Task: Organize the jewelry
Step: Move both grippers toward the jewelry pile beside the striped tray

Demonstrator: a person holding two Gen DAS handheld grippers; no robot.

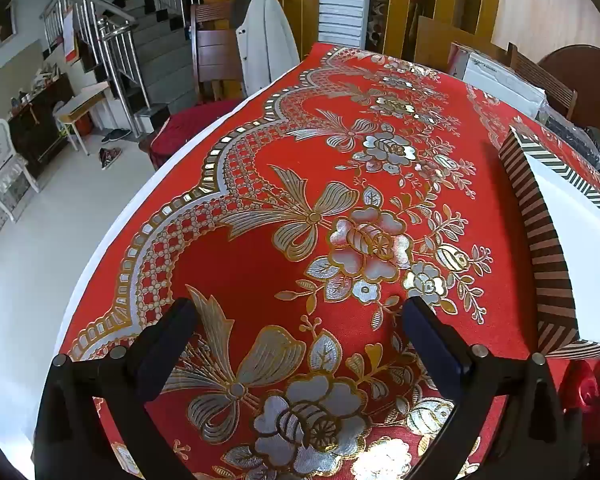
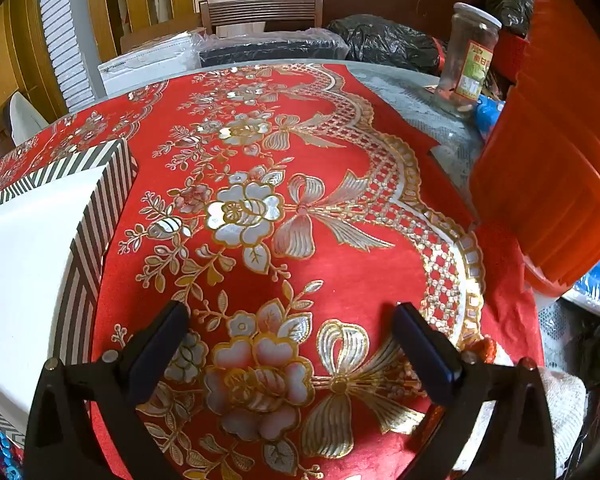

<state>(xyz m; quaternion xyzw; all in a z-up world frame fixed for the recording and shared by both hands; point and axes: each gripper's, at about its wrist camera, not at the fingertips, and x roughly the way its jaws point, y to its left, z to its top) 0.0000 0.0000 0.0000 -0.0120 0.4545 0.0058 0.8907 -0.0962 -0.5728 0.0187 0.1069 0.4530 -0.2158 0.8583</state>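
A striped box with a white inside [image 1: 540, 248] stands on the red floral tablecloth [image 1: 260, 256], to the right of my left gripper [image 1: 298, 312]. The left gripper is open and empty above the cloth. In the right wrist view the same striped box [image 2: 88, 216] is at the left. My right gripper [image 2: 290, 318] is open and empty over the cloth [image 2: 340, 272]. Blue beads [image 2: 0, 448] show at the bottom left corner, beside the box. Something red and shiny [image 1: 588, 392] lies below the box in the left wrist view.
A glass jar [image 2: 470, 60] and stacked orange plastic [image 2: 552, 184] stand at the right of the table. Black bags [image 2: 384, 42] and a white package [image 2: 148, 64] lie at the far edge. Chairs [image 1: 216, 52] and a staircase [image 1: 112, 40] lie beyond the table's left edge.
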